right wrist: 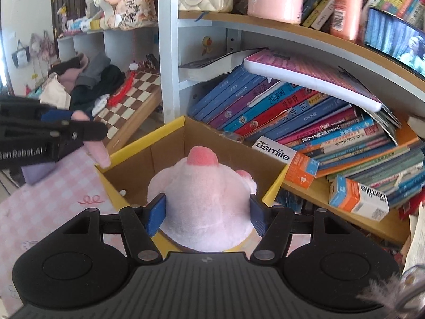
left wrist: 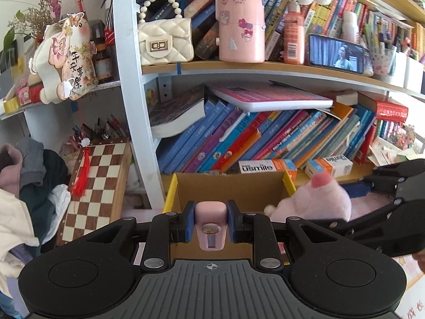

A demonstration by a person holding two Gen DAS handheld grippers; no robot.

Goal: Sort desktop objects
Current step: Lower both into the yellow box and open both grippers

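My left gripper [left wrist: 210,224] is shut on a small pink device [left wrist: 211,232] with a star sticker, held over the near edge of an open cardboard box [left wrist: 233,186] with yellow rims. My right gripper [right wrist: 207,212] is shut on a pink plush toy [right wrist: 204,202] with a darker pink snout, held above the same box [right wrist: 170,146]. In the left wrist view the plush [left wrist: 316,199] shows at the box's right side with the right gripper's black body [left wrist: 393,207] behind it. In the right wrist view the left gripper [right wrist: 47,138] is at the left with the pink device [right wrist: 97,151] sticking out.
The box stands on a pink checked mat [right wrist: 53,199] before a bookshelf of leaning books [left wrist: 265,138]. Usmile boxes [left wrist: 265,166] lie behind it. A chessboard [left wrist: 98,180] and a clothes pile [left wrist: 29,186] are at the left. The upper shelf holds a cream purse [left wrist: 164,42], a pink canister [left wrist: 240,21] and a phone [left wrist: 337,54].
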